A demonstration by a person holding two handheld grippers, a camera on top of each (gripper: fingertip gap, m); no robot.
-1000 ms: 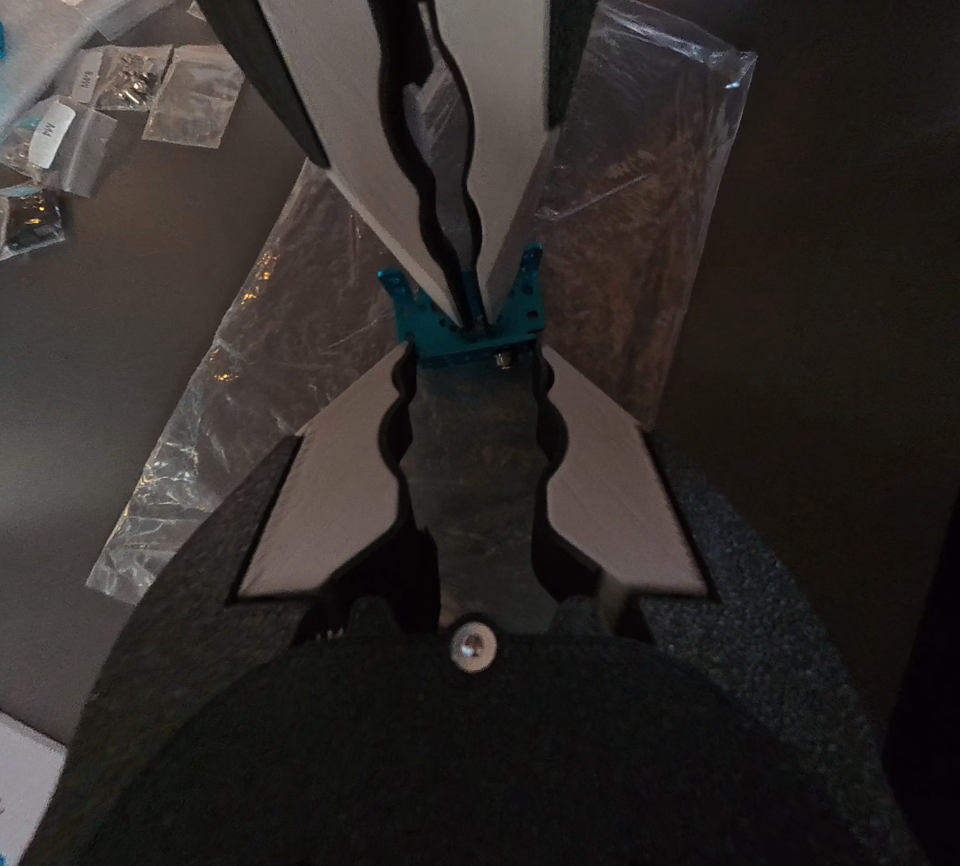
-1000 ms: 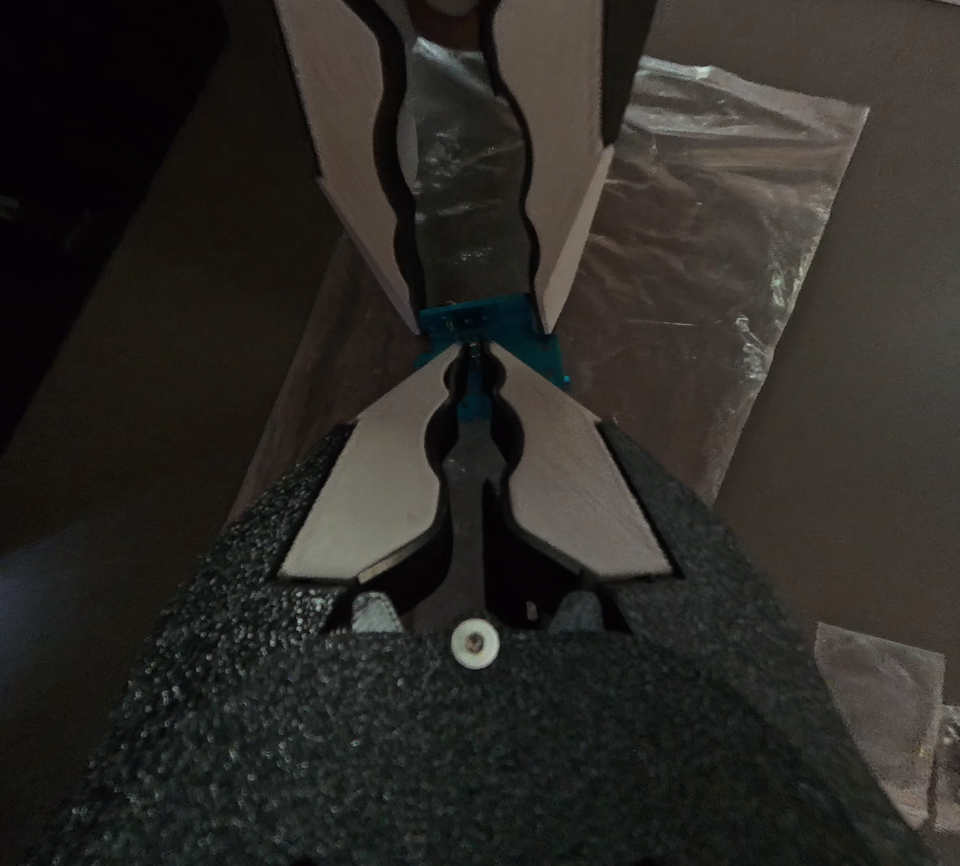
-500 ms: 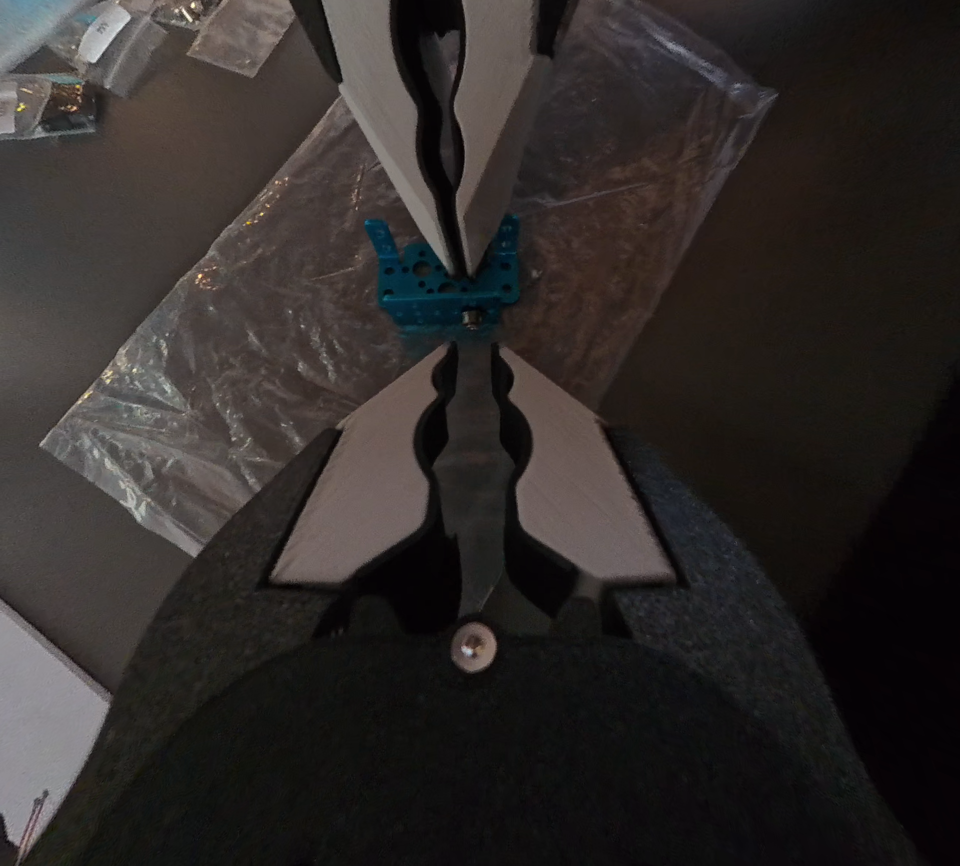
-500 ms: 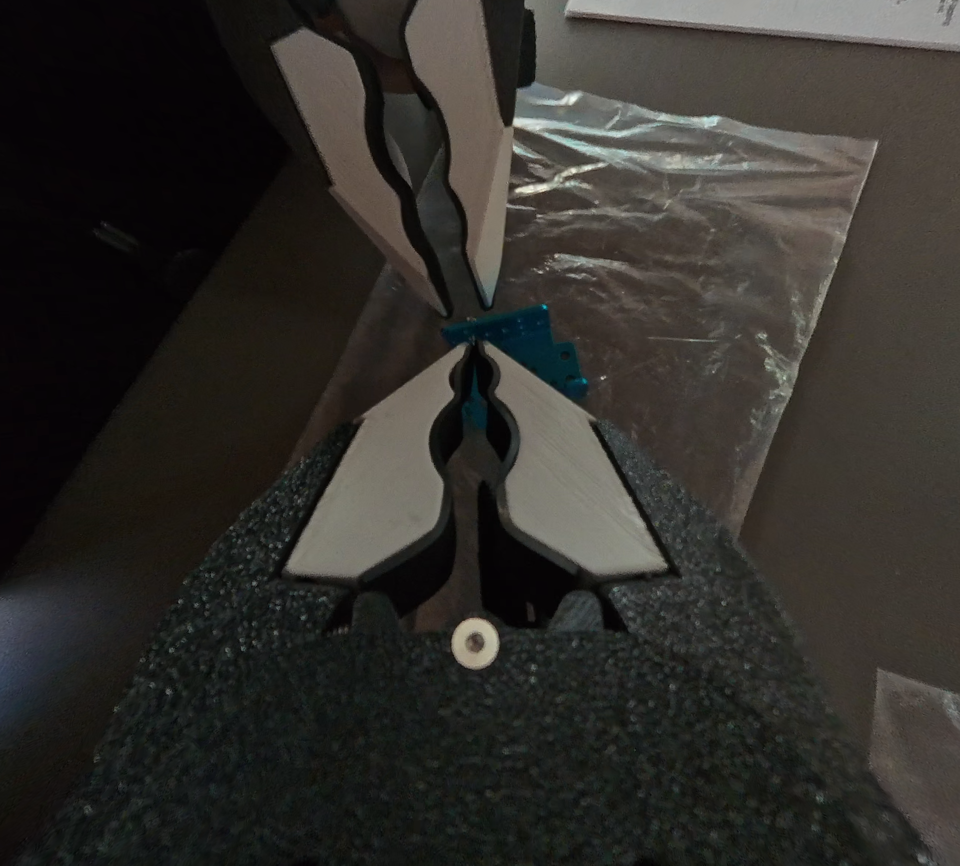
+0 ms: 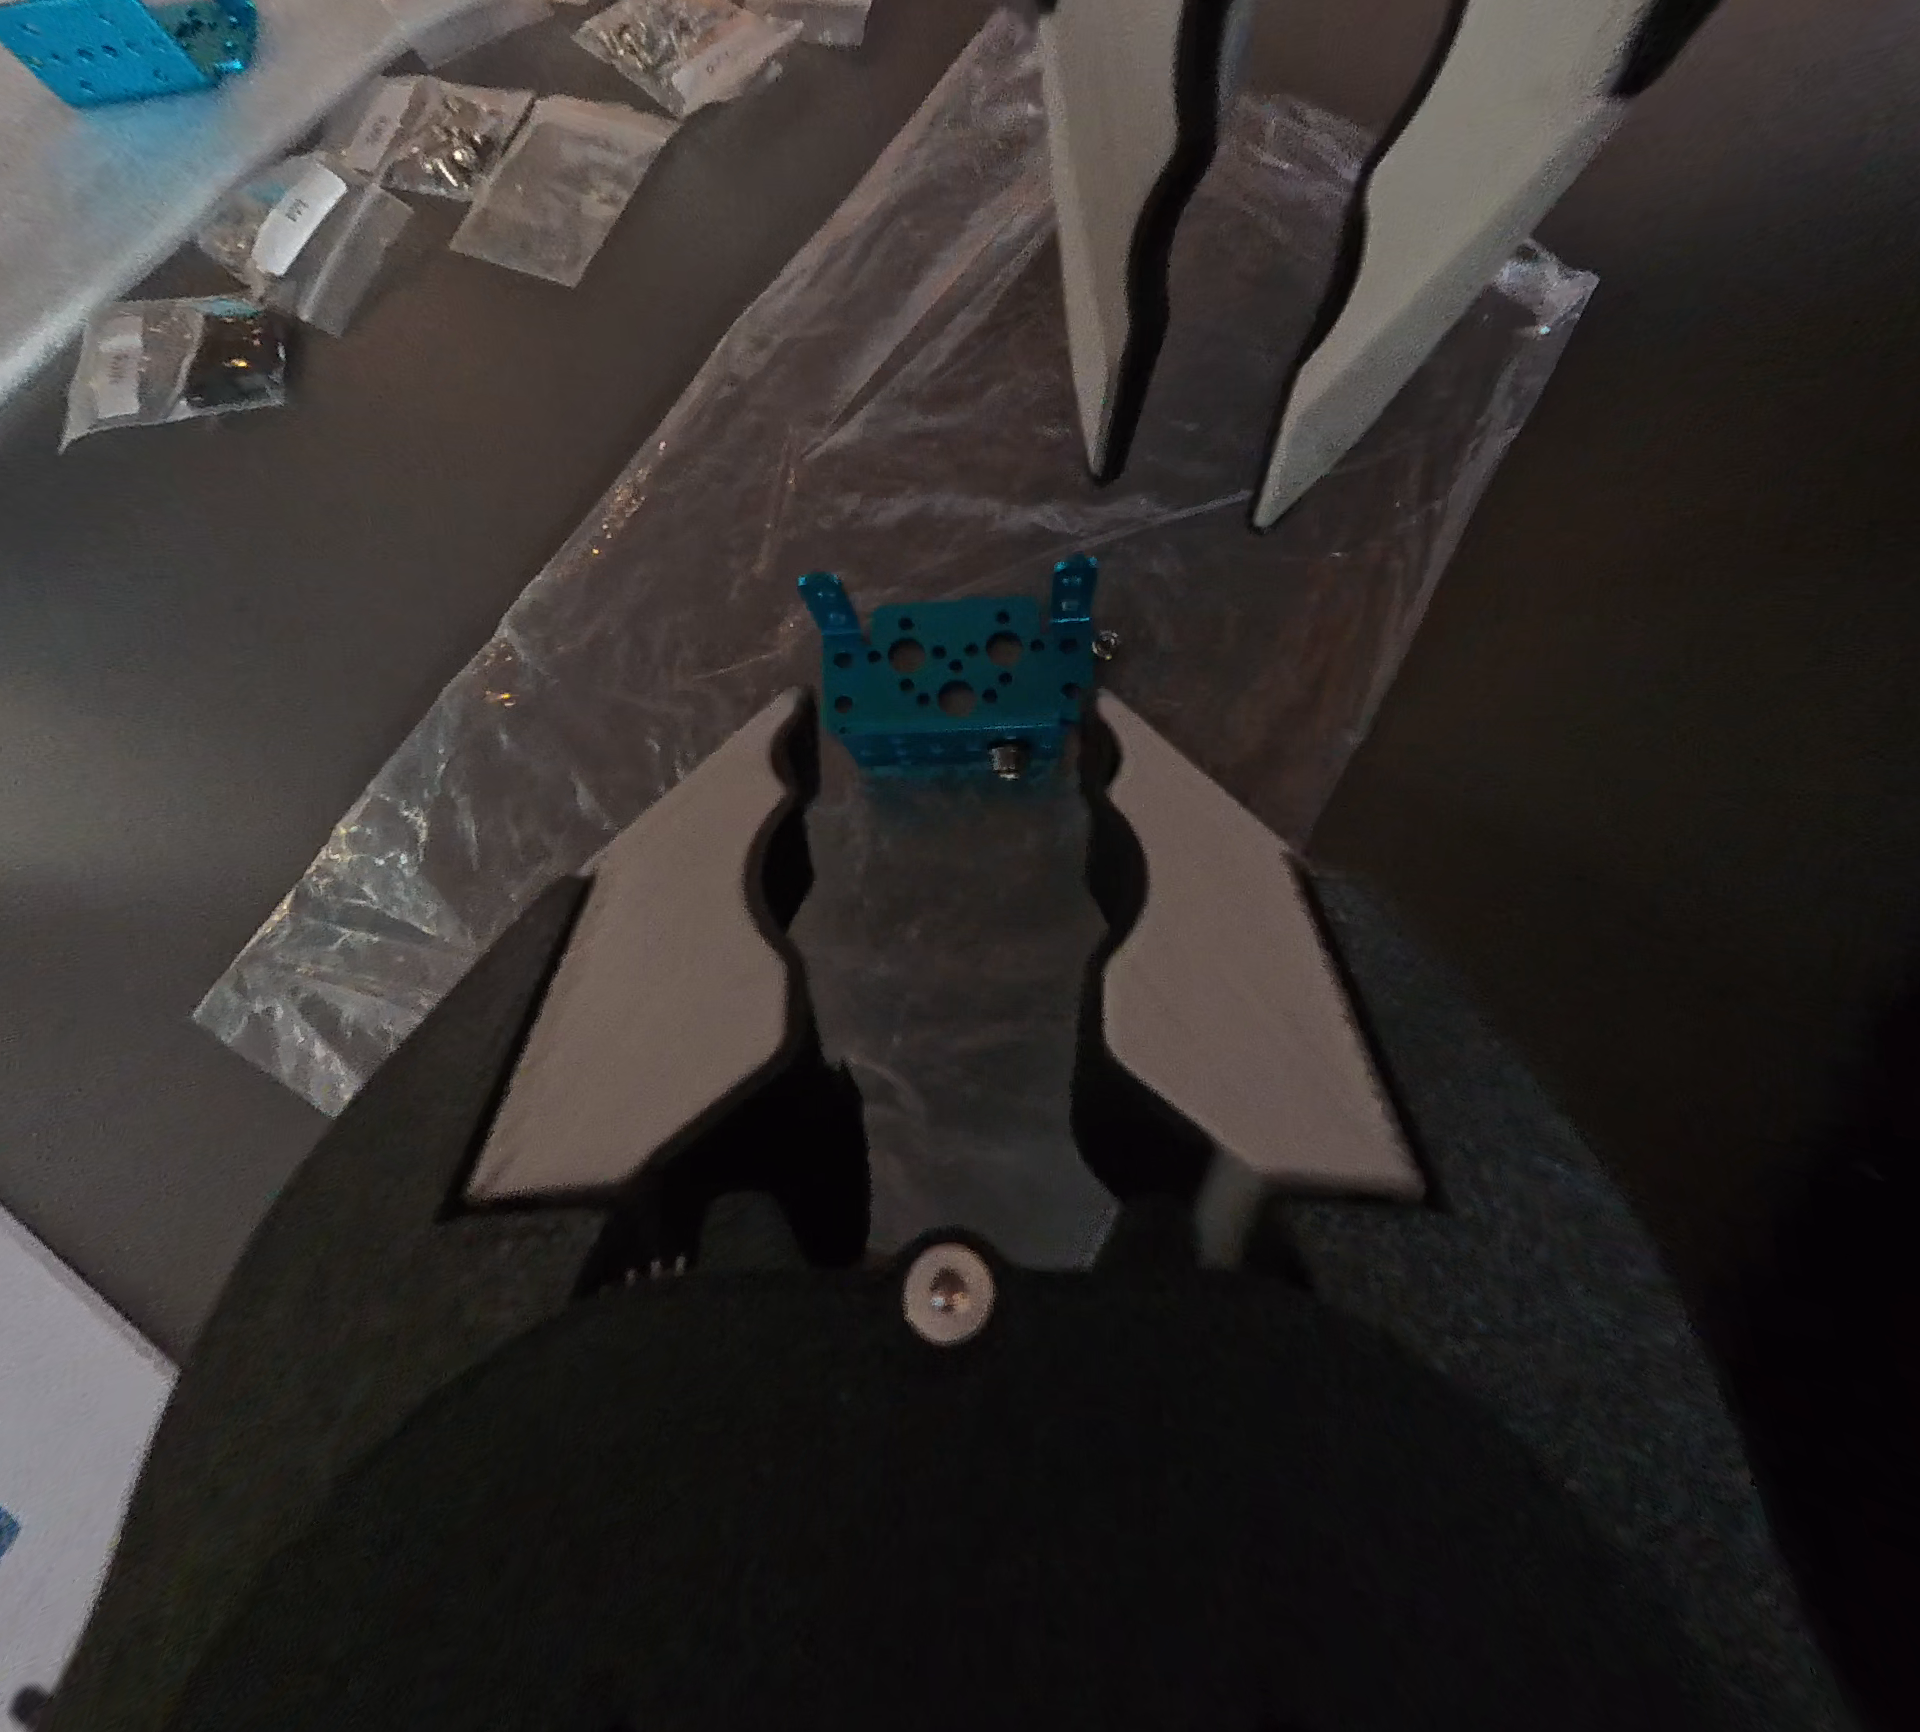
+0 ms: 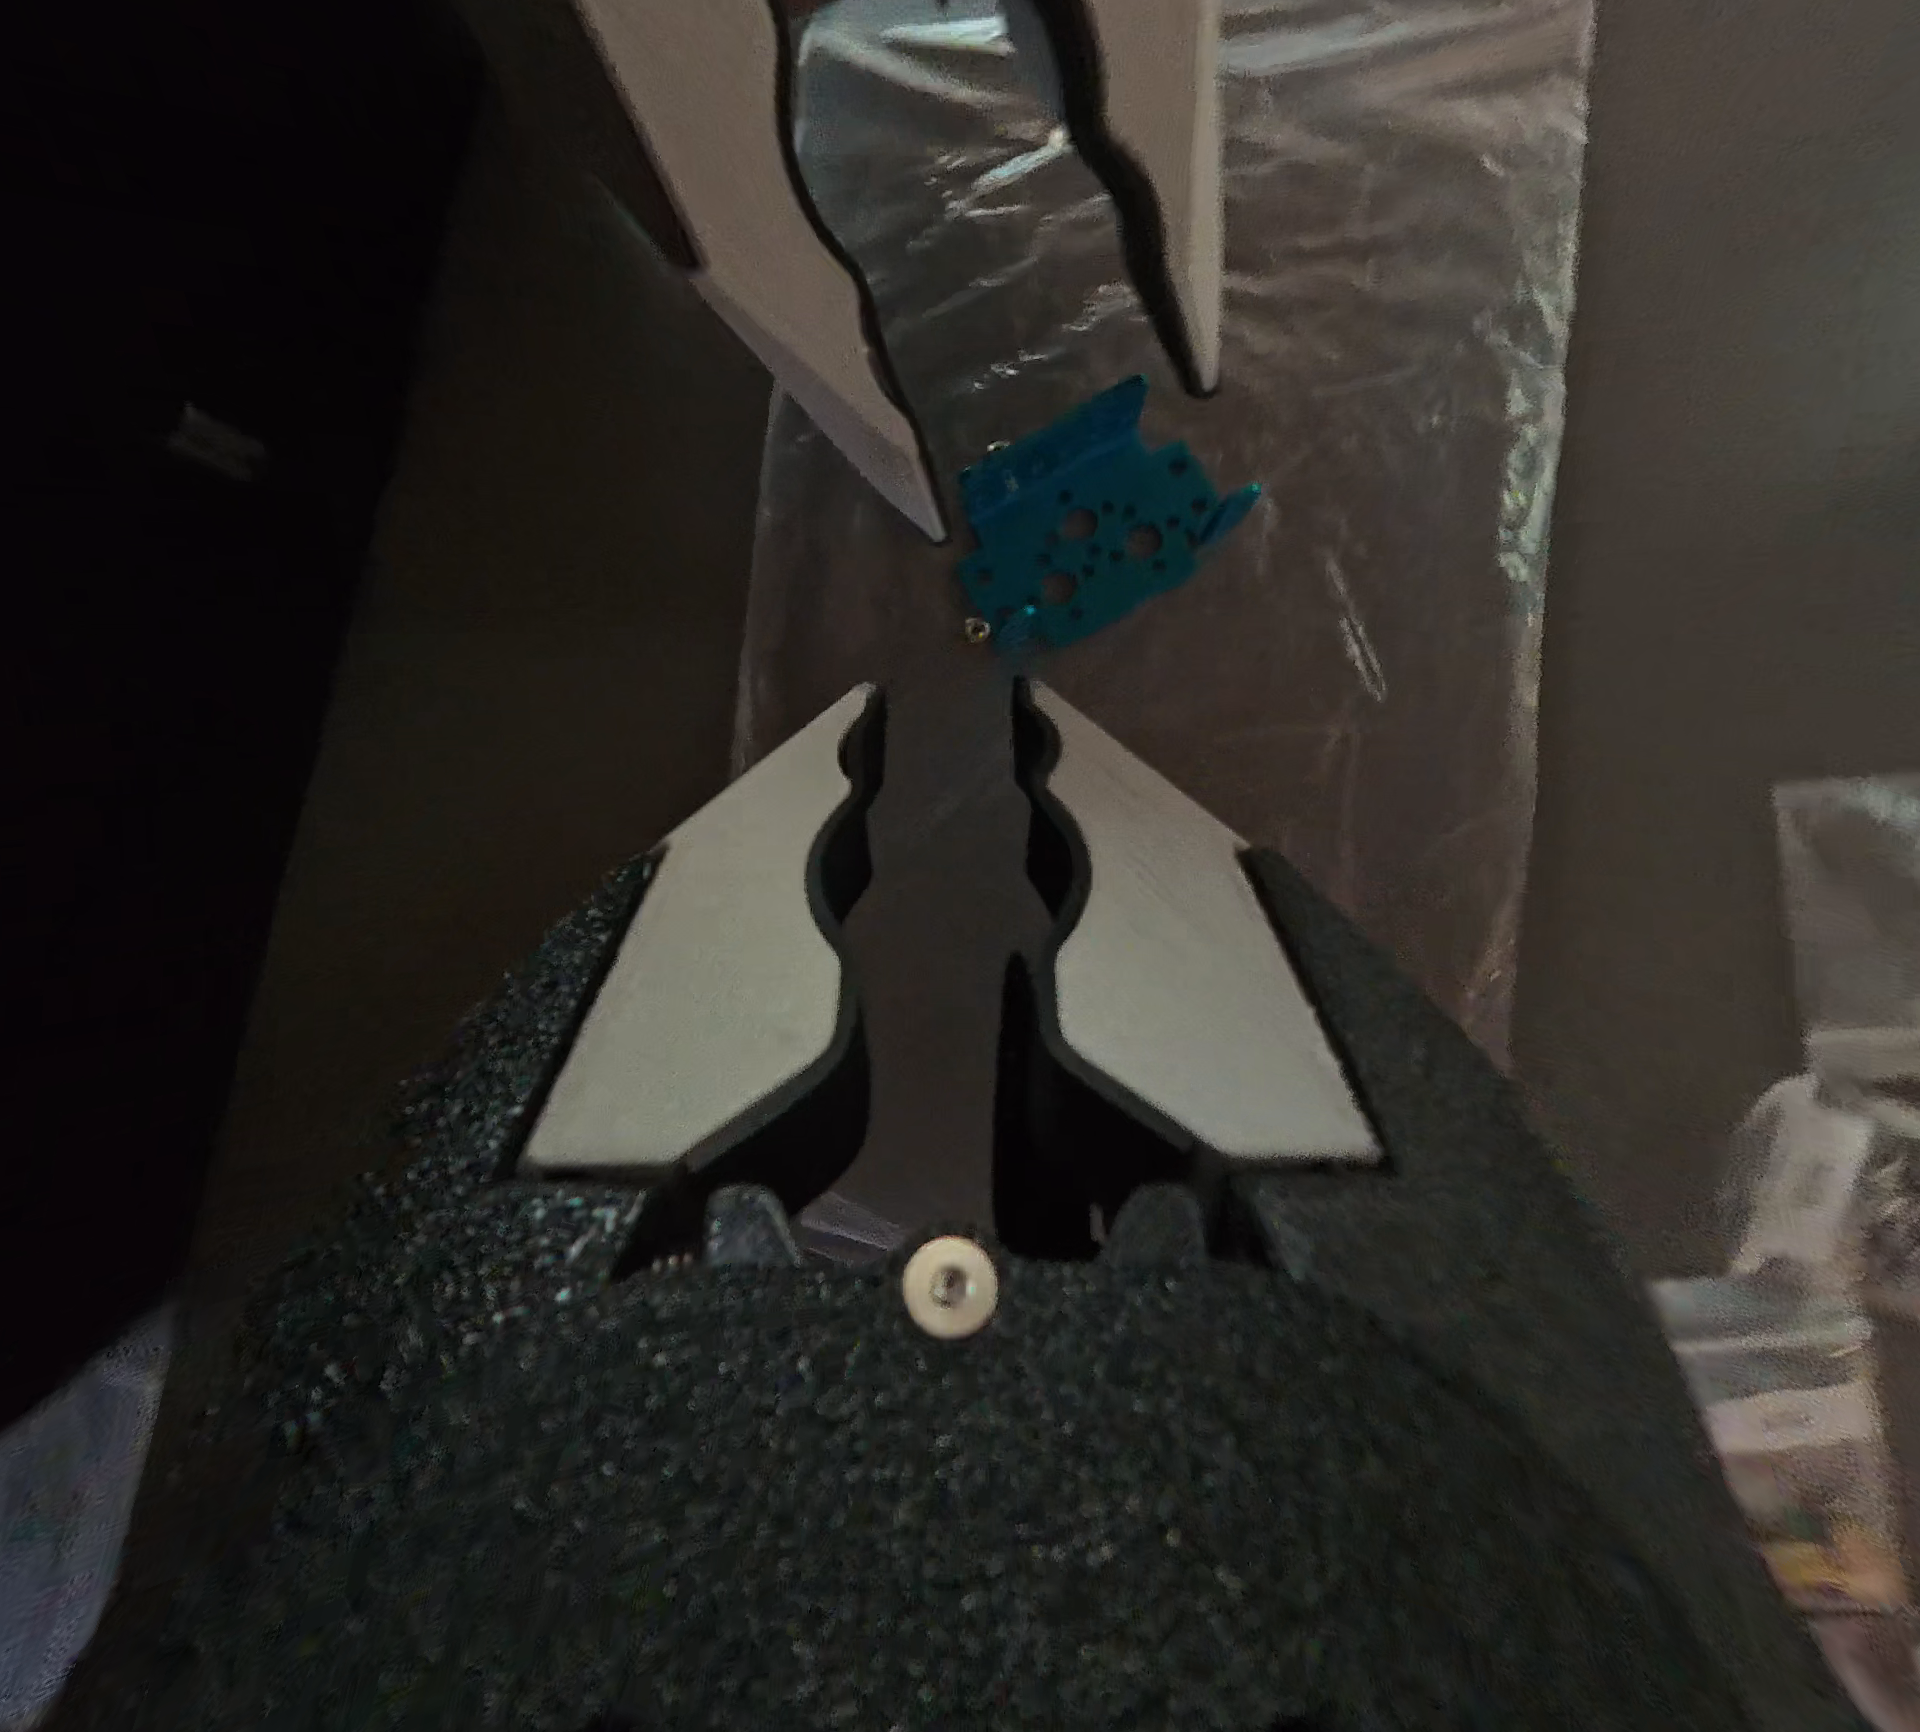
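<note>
A blue perforated metal bracket (image 5: 956, 674) lies on a clear plastic bag (image 5: 623, 695) on the dark table. A small screw (image 5: 1110, 640) lies beside it. My left gripper (image 5: 954, 697) is open, its two tips flanking the bracket's near flanged end. I cannot tell whether they touch it. My right gripper (image 5: 1182, 493) is open and empty, a short way beyond the bracket. In the right wrist view the bracket (image 6: 1081, 529) sits just past my right gripper (image 6: 948, 690), with the left gripper (image 6: 1065, 461) over its far end and the screw (image 6: 974, 630) at its near corner.
Several small clear bags of hardware (image 5: 665, 35) lie at the far left. A second blue bracket (image 5: 114, 35) rests on a white surface. A white sheet (image 5: 52, 1370) lies near left. More bags (image 6: 1849, 1163) lie at the right. The table edge falls off into dark at the left of the right wrist view. The tips of one gripper are about 5 cm away from the tips of the other.
My right gripper has opened, let go of the bracket and drawn back. My left gripper has opened wide and now flanks the bracket's end. The bracket now rests on the bag.
</note>
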